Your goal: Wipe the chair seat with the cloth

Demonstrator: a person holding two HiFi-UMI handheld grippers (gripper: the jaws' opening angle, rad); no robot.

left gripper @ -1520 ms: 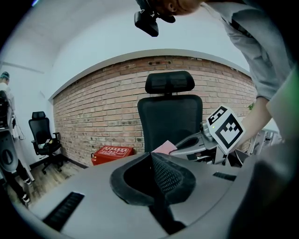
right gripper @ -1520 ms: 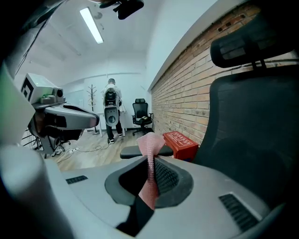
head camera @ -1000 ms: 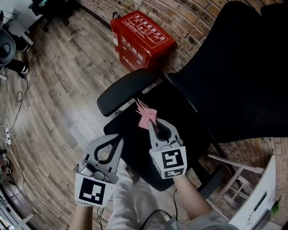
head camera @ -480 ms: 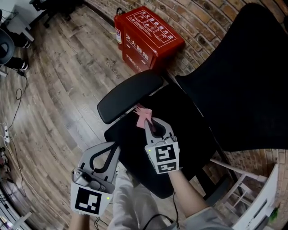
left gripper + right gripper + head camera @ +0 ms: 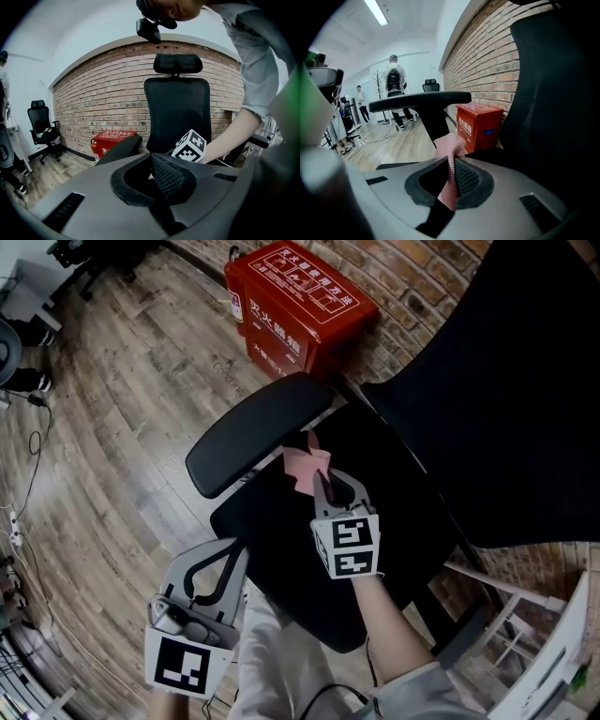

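A black office chair stands against the brick wall; its seat [image 5: 281, 531] lies below both grippers. My right gripper [image 5: 322, 482] is shut on a pink cloth [image 5: 305, 463], which sticks out past the jaw tips over the seat's back left part, close to the left armrest [image 5: 253, 432]. In the right gripper view the pink cloth [image 5: 449, 159] runs pinched between the jaws. My left gripper [image 5: 234, 554] hangs shut and empty at the seat's front left edge. From the left gripper view I see the backrest [image 5: 177, 112] and the right gripper's marker cube [image 5: 191, 145].
A red box [image 5: 300, 301] sits on the wood floor by the brick wall, just behind the armrest. The tall backrest [image 5: 525, 399] rises at the right. A white frame [image 5: 525, 634] stands at the lower right. Other chairs and people show far off in the gripper views.
My right gripper has carried the pink cloth forward across the seat toward the back, nearer the armrest. The left gripper has stayed low at the seat's front edge.
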